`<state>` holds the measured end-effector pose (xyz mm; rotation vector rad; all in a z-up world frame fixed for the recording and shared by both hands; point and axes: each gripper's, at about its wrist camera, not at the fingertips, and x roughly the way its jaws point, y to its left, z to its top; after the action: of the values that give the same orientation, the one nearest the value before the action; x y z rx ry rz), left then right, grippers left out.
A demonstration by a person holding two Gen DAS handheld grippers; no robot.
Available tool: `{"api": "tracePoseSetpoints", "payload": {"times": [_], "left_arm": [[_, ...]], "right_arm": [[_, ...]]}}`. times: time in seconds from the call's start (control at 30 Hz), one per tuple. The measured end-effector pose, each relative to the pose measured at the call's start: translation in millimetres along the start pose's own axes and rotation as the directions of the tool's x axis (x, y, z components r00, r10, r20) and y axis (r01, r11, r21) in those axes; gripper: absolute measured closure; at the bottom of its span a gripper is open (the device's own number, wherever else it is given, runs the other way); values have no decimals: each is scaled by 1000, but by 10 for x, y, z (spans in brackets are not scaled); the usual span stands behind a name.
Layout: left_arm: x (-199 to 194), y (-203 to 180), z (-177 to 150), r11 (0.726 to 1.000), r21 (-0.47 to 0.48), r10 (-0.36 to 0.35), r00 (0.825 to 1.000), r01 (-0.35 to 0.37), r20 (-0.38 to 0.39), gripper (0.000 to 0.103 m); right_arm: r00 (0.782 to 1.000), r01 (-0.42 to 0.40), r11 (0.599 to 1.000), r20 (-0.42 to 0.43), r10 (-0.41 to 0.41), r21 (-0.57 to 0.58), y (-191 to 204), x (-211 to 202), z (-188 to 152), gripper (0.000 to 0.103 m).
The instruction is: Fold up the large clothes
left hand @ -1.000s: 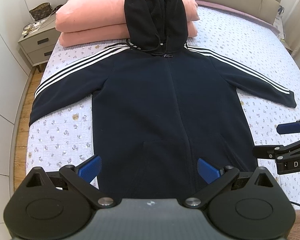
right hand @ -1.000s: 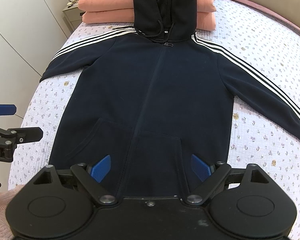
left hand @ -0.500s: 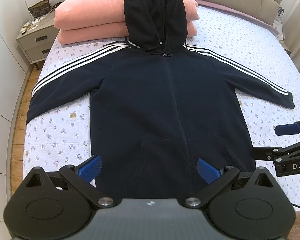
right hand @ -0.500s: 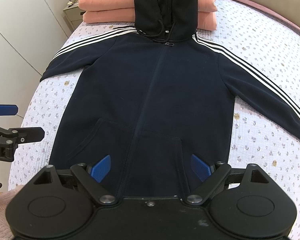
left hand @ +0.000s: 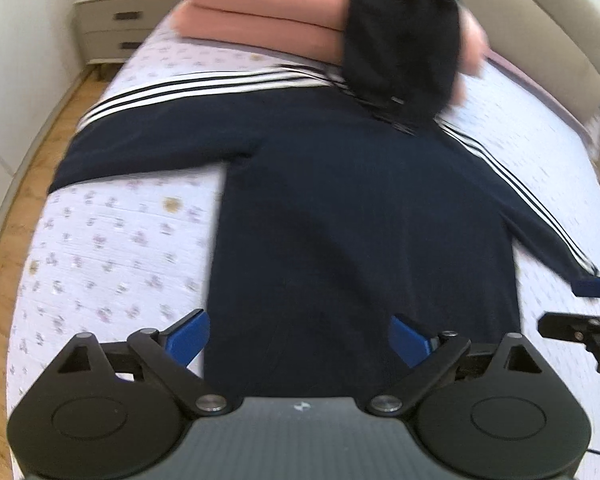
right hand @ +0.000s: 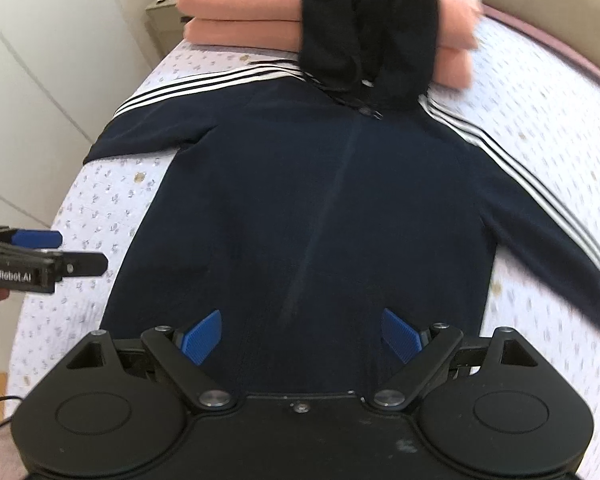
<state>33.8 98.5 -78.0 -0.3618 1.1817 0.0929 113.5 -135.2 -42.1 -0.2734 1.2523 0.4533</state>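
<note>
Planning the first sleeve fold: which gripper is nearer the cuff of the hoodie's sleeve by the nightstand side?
Left. The left gripper is on that cuff's side; the right gripper is across the navy striped hoodie.

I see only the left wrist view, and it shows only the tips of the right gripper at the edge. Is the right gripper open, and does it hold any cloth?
Observer: The right gripper is wide open with nothing between its fingers. Only the flat front of the hoodie shows beyond them.
Operator: My picture is blurred in the middle. Is the zipper visible?
Observer: Yes, the zipper line runs straight down the middle of the front.
Operator: Where is my left gripper, seen from there?
Observer: The left gripper is over the bedsheet, to the left of the hoodie's body, jaws apart and holding nothing.
</note>
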Motion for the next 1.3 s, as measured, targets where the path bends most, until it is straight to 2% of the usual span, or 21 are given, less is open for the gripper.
{"api": "tracePoseSetpoints", "payload": {"times": [0.13,0.23,0.37,0.5,0.6,0.7,0.77,0.83,0.9,0.93,0.97,1.03,1.07,1.17,1.3], "left_arm": [[216,395,245,997,-70,44,999,-42,26,10],[355,713,426,988,-151,48,998,-39,51,12],[544,1128,622,960,-280,37,996,-12,86,13],[661,1442,723,937,-350,60,978,14,199,12],[857,1628,812,921,-390,90,978,-8,190,12],[1032,1833,785,893,-450,95,975,5,201,13],[1101,1941,730,876,-482,124,961,12,249,13],[1187,2020,681,862,-506,179,945,-18,272,13],[1324,2146,670,839,-542,210,946,-45,246,13],[1367,2216,652,827,-562,211,944,-34,254,11],[1393,2255,640,821,-571,223,932,-20,288,5],[1446,2320,643,810,-587,250,906,-2,342,0],[1501,2368,664,801,-599,251,904,6,345,0],[1584,2416,767,791,-610,313,887,-45,340,0],[1687,2378,907,779,-608,402,867,-155,295,0]], "right_arm": [[999,-37,998,-22,36,-42,130,350,370,1],[997,-64,996,-42,62,-61,196,573,656,1],[996,-86,995,-39,84,-47,244,851,1061,1],[992,-114,990,-56,110,-85,361,1138,1440,1],[990,-139,986,-37,137,-91,471,1346,1772,1],[988,-151,986,-32,149,-74,558,1621,2102,1],[992,-123,991,-17,122,-52,624,1860,2307,1],[996,-93,994,-14,92,-51,676,2092,2446,1],[998,-69,997,0,69,-26,677,2319,2532,0],[997,-72,997,3,72,-12,663,2409,2551,0],[997,-82,997,0,82,1,637,2499,2558,0],[996,-90,995,-6,91,36,590,2657,2573,0],[996,-91,994,-2,91,57,567,2729,2582,0],[996,-91,991,19,89,102,488,2860,2578,0],[994,-59,997,94,53,56,547,2893,2636,1]]}}
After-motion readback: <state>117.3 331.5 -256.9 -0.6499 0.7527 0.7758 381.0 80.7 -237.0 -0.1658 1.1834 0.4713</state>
